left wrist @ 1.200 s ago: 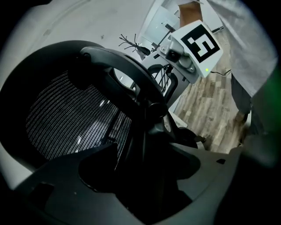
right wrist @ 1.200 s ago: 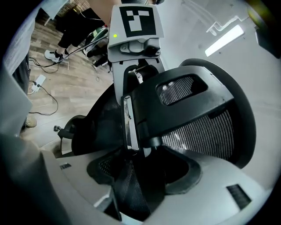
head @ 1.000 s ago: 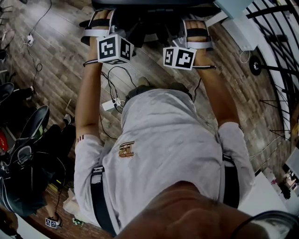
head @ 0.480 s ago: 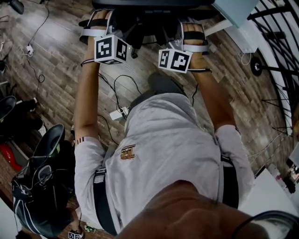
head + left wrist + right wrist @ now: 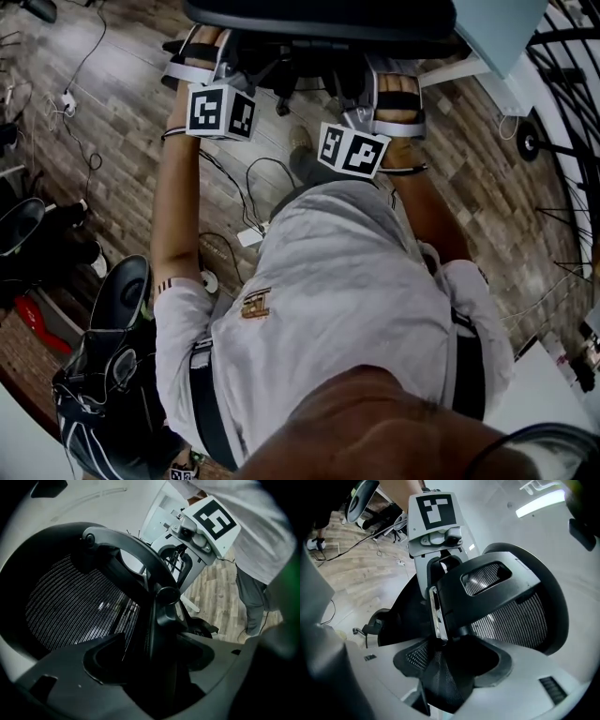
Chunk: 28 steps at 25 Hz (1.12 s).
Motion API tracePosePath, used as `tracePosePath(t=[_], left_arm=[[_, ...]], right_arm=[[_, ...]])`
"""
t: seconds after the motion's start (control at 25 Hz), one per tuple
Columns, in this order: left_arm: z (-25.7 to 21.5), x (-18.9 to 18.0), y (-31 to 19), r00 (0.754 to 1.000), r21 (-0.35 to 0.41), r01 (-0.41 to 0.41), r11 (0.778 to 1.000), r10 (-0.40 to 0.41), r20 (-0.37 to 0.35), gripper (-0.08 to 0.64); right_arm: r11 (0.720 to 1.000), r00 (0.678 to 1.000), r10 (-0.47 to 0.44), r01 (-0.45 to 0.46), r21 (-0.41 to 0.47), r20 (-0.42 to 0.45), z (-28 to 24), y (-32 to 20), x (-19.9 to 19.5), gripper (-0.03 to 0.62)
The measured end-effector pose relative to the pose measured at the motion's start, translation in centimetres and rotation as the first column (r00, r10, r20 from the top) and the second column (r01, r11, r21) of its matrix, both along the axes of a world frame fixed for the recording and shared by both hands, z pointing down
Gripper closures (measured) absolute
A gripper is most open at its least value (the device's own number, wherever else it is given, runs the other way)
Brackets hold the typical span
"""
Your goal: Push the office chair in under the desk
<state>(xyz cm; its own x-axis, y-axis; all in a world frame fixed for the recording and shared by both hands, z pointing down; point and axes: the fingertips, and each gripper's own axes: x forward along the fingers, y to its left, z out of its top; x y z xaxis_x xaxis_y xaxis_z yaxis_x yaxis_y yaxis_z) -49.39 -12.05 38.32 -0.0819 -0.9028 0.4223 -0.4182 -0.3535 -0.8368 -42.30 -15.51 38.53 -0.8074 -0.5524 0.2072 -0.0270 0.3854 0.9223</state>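
The black office chair (image 5: 319,19) lies along the top edge of the head view, its mesh back (image 5: 70,606) filling the left gripper view. My left gripper (image 5: 159,665) is shut on a dark upright bar of the chair's back frame. The right gripper (image 5: 443,667) is shut on the mesh edge of the backrest (image 5: 511,611). In the head view both arms reach forward, left gripper (image 5: 199,58) and right gripper (image 5: 392,86) pressed against the chair. A pale desk corner (image 5: 502,28) shows at the top right, just beyond the chair.
Cables and a white power strip (image 5: 250,234) lie on the wooden floor by the person's feet. A black bag (image 5: 112,384) sits at the lower left, and a black metal railing (image 5: 572,141) runs along the right side.
The person has stepped forward with both grippers still on the chair. The desk corner now shows larger at the top right, and the floor items have slid across the view.
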Motion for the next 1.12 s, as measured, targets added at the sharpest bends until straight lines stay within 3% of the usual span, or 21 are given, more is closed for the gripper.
tracePosePath(t=[0.48, 1.12], left_arm=[[-0.3, -12.1, -3.1, 0.992, 0.012, -0.123, 0.992, 0.123, 0.027, 0.207], [-0.6, -19.8, -11.5, 0.971, -0.013, -0.229, 0.973, 0.229, 0.073, 0.207]], right_arm=[[0.999, 0.999, 0.031, -0.031, 0.019, -0.008, -0.7, -0.8, -11.5, 0.337], [0.992, 0.993, 0.113, -0.111, 0.055, -0.035, -1.0, -7.9, -18.8, 0.345]])
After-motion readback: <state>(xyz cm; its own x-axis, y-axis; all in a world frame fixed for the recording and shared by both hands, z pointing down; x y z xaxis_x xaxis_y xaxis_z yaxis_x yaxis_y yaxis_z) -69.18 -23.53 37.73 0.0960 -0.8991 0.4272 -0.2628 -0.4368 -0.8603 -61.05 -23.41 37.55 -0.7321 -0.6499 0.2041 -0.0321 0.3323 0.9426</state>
